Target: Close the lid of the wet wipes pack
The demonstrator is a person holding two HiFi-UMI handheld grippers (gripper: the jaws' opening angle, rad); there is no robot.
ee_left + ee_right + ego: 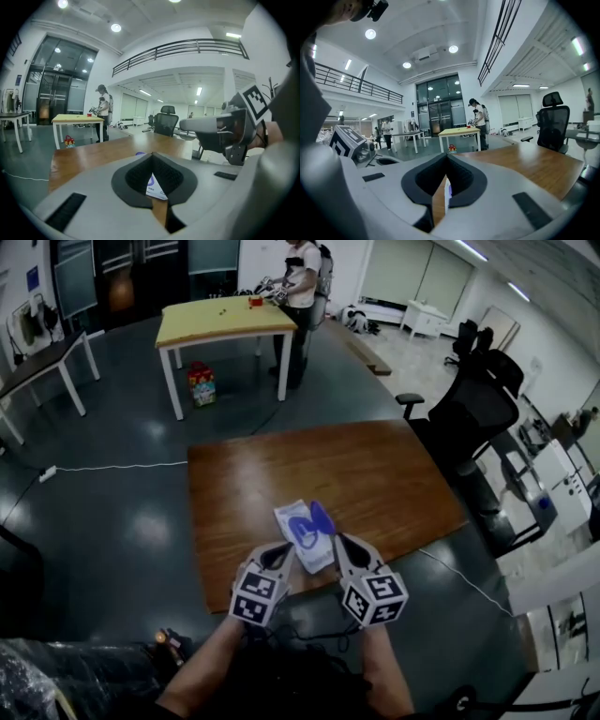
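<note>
white wipes pack (302, 538), blue lid (322, 516) — raised

The brown rectangular wooden table (375, 474) carries a white soft plastic wet wipes pack (305, 529) with blue print, lying close to its near edge.

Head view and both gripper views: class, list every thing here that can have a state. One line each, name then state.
wet wipes pack: lying on the brown table, gripped at both sides.
lid: open, its blue flap raised off the pack.
left gripper: jaws shut on the pack's left edge.
right gripper: jaws shut on the pack's right edge.
</note>
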